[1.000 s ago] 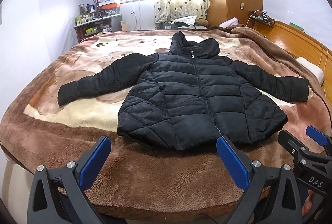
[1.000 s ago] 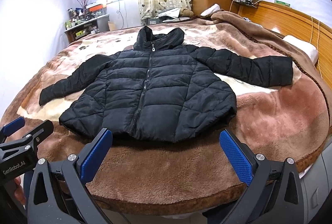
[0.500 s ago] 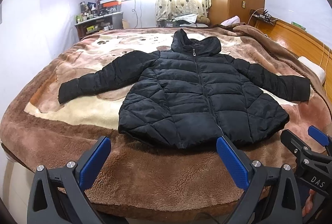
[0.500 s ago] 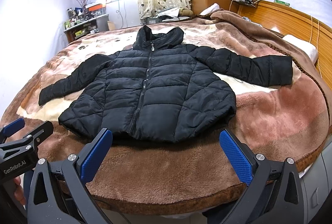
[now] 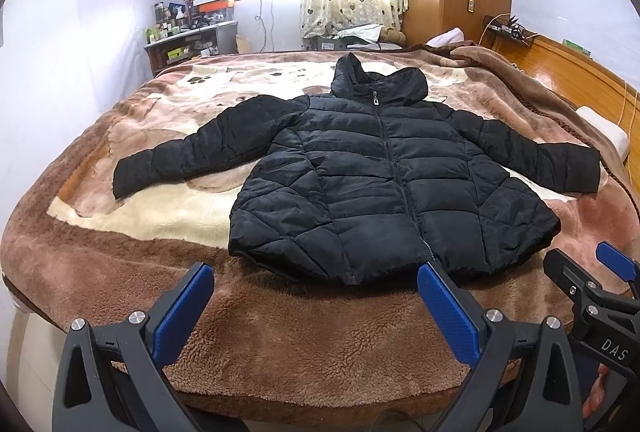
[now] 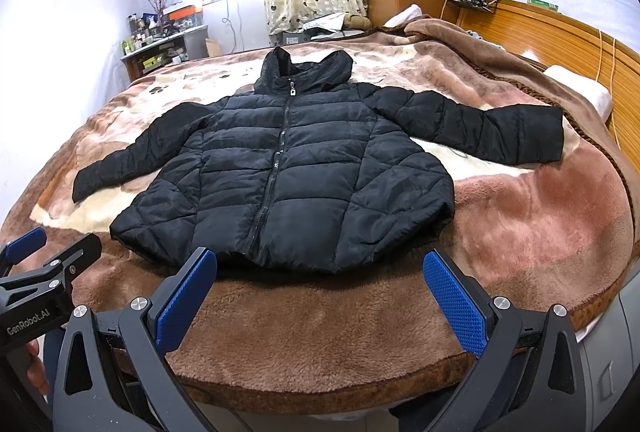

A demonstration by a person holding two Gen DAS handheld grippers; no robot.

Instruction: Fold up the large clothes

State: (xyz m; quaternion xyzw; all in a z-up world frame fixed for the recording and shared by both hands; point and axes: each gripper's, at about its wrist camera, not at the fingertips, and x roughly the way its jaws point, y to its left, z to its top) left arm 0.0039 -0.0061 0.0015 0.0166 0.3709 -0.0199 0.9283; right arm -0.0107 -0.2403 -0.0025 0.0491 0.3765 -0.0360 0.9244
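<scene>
A wide bed (image 5: pixel 280 344) fills both views, covered by a thick plush blanket (image 6: pixel 520 216) in brown, tan and cream, its pile shaggy and matted along the near edge and smoother toward the middle, where a pale printed pattern with paw marks shows. Along the bed's right edge runs a glossy orange-brown wooden headboard (image 6: pixel 560 27), with a white pillow (image 6: pixel 588 91) lying just beside it and a bunched fold of the blanket heaped near the far right corner.

In the middle of the bed, nearer the near edge than the far one, lies the black puffer jacket (image 5: pixel 384 183), face up and spread flat. Its shell is a matte, slightly sheened fabric stitched into puffy horizontal and slanted quilted panels. The front zip is closed up to the collar, a small metal pull (image 6: pixel 292 91) showing at the top, and the hood (image 5: pixel 376 79) is crumpled toward the far edge. Both sleeves stretch out sideways, one toward the bed's left edge, the other toward the headboard; the rounded hem lies close to the near edge.

The left gripper (image 5: pixel 316 296) and the right gripper (image 6: pixel 320 284) hang above the near edge, short of the hem and touching nothing. Each has black angular plastic arms with silver bolts, and its fingers (image 6: pixel 454 296), faced with blue knurled rubber, are spread wide with nothing between them.
</scene>
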